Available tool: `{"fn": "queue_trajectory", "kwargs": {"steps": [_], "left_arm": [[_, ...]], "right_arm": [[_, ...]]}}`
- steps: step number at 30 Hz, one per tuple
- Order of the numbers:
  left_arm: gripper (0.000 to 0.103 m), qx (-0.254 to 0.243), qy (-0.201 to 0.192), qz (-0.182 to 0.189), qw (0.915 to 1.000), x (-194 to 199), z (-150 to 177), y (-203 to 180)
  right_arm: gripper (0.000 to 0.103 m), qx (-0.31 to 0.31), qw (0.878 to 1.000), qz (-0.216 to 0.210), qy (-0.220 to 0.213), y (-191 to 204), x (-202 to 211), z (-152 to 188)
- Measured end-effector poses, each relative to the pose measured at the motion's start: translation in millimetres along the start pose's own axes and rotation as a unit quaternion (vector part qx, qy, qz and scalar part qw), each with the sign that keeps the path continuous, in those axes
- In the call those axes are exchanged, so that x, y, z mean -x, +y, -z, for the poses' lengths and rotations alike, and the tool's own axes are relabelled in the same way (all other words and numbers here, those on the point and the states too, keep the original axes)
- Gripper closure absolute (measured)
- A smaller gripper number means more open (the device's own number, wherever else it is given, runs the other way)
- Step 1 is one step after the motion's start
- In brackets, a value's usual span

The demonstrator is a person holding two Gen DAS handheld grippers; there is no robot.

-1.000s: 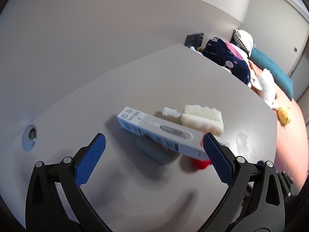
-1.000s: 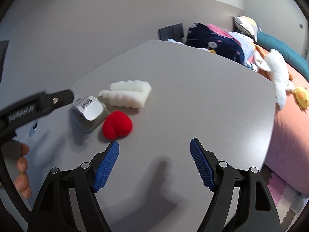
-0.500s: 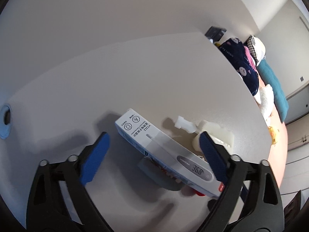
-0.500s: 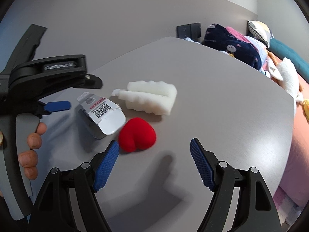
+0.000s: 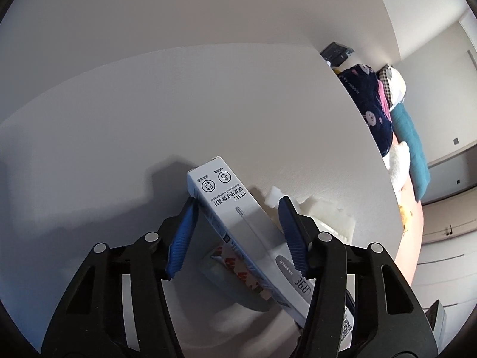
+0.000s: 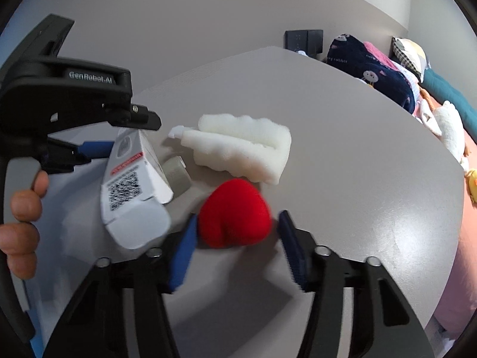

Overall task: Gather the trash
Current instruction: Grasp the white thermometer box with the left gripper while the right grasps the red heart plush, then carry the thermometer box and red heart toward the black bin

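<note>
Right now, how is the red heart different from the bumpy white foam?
The red heart is bright red, rounded and smooth, while the white foam is pale, longer and wavy-edged. The heart sits between the right gripper fingers; the foam lies farther back, outside them. Both look soft and rest on the grey table.

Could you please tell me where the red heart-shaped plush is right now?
In the right wrist view the red heart plush lies on the grey table, between the right gripper's open fingers, just in front of the white foam piece.
</note>
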State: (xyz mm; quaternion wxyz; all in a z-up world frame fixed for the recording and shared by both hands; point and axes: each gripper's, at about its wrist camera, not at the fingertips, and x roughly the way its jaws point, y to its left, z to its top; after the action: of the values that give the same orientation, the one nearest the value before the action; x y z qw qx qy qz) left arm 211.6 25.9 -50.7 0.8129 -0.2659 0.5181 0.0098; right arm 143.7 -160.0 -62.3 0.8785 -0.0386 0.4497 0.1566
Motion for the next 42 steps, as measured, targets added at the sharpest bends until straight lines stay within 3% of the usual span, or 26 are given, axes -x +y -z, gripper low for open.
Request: {"fn": "queue_trajectory", "kwargs": {"steps": [10,15,27,42], "left_arm": [[0.068,-0.024,0.002,0.060,0.9979,-5.0,-2.9,-6.8],[0.074,-0.070,-0.022,0.058,0.9956,10.7,2.7,-23.3],[0.076,-0.145,-0.070,0.059,0.9851,55.7,23.5,-54.0],[0.076,-0.186,-0.089,0.080,0.9753,93.8,66.5,-90.1]], "right_arm": [[0.054,-0.018,1.000,-0.013,-0.007,-8.7,4.7,1.6],[0.054,-0.029,0.999,-0.015,-0.015,-14.5,12.6,0.8],[0.054,-0.054,0.998,-0.015,-0.034,-30.0,40.0,6.9],[0.054,-0.073,0.995,0.002,-0.066,-50.9,96.5,27.4]]}}
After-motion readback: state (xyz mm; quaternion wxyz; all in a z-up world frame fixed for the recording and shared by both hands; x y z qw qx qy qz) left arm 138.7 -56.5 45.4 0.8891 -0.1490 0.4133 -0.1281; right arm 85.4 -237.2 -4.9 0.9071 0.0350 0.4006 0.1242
